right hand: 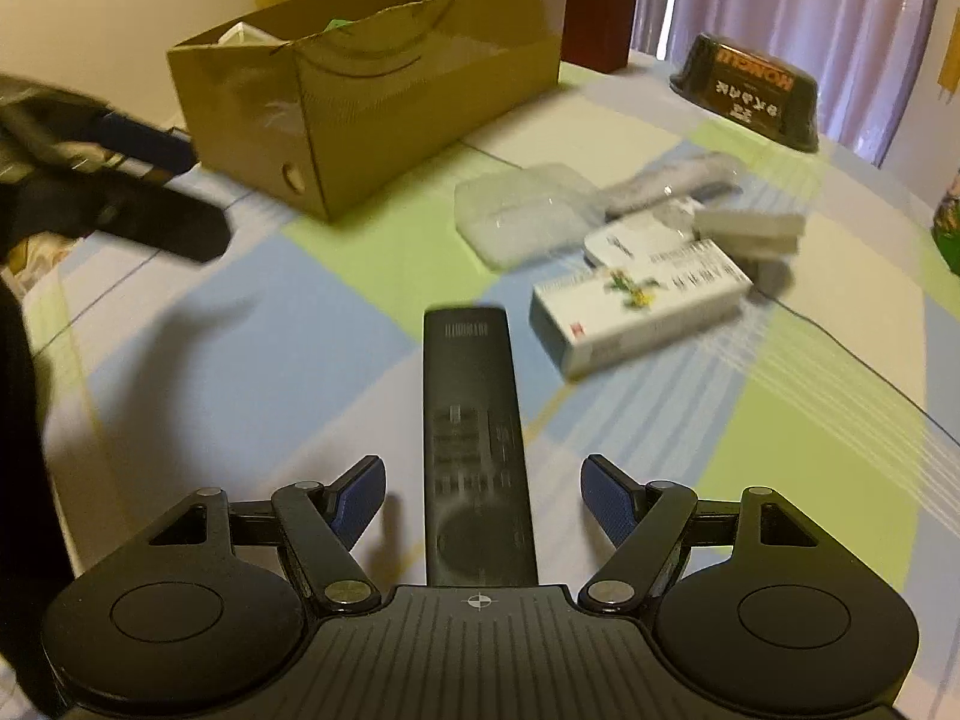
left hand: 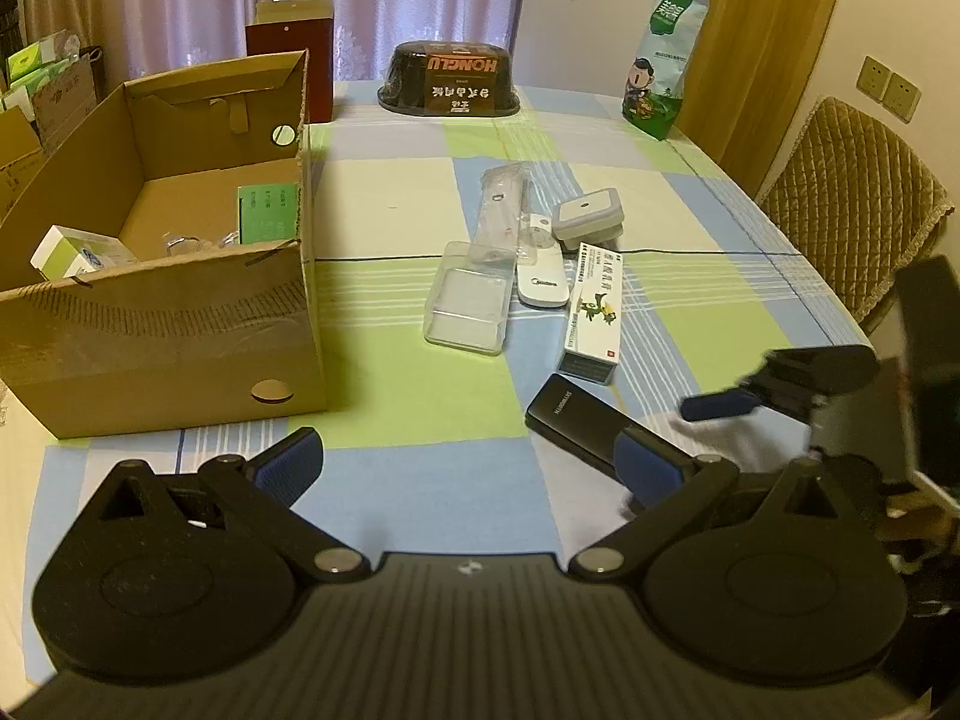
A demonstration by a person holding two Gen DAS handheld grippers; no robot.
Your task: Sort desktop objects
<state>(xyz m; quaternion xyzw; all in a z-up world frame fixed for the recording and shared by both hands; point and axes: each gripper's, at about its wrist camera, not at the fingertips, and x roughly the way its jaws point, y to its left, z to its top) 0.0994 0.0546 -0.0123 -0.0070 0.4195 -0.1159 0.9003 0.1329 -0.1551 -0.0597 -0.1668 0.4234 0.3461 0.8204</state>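
Right gripper (right hand: 483,501): jaws spread wide, gripping nothing. The black remote (right hand: 474,438) lies on the checked tablecloth (right hand: 240,330) between the blue pads (right hand: 360,501), apparently clear of both. Its long axis runs 6 to 12 o'clock, far end towards the medicine box (right hand: 642,312) at 1 o'clock. Left gripper (left hand: 468,468): jaws wide, empty, above the cloth; cardboard box (left hand: 162,324) at 10 o'clock.

A black remote control (right hand: 474,438) lies flat on the desk, pointing to 12 o'clock, with a white medicine box (right hand: 642,306) at 1 o'clock.
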